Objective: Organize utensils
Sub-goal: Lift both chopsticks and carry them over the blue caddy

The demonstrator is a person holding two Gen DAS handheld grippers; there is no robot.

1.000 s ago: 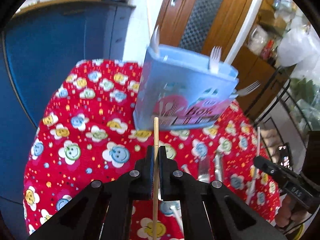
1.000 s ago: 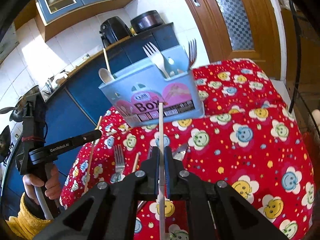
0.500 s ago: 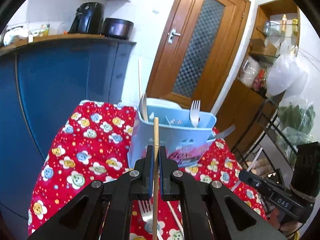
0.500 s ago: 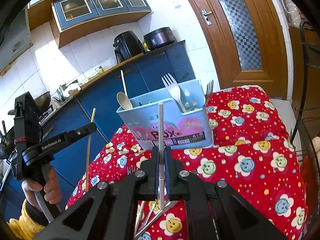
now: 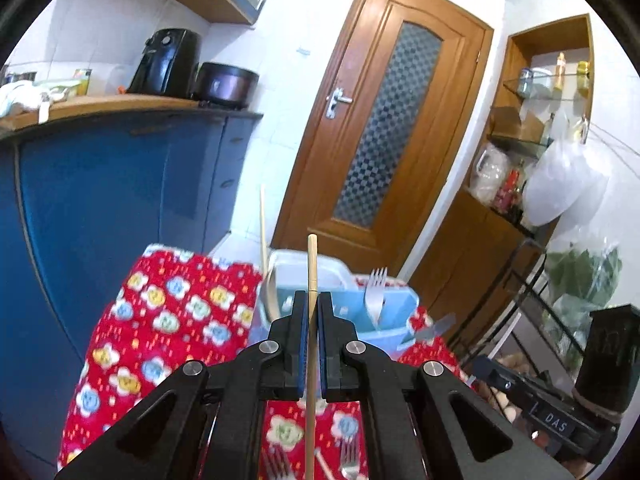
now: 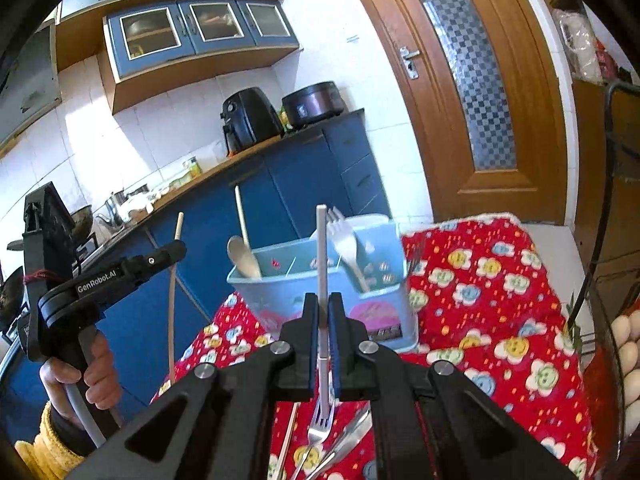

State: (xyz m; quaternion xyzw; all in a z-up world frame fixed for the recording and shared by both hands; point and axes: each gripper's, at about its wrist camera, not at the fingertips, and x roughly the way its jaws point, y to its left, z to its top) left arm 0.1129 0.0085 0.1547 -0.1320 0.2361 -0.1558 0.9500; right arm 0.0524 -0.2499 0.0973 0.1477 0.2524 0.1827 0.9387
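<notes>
Both grippers now higher than before — left gripper point(image 5: 311, 312) pinching wooden chopstick point(image 5: 311, 264), right gripper point(image 6: 323, 316) pinching grey chopstick point(image 6: 321, 248).

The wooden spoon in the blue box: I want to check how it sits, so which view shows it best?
The right wrist view: the wooden spoon shows bowl-up, leaning in the blue box. In the left wrist view only a pale sliver shows beside the left gripper.

Wooden door point(image 5: 384, 120), black air fryer point(image 5: 166, 62), dark cooker pot point(image 5: 226, 84), blue cabinets point(image 5: 120, 184)
</notes>
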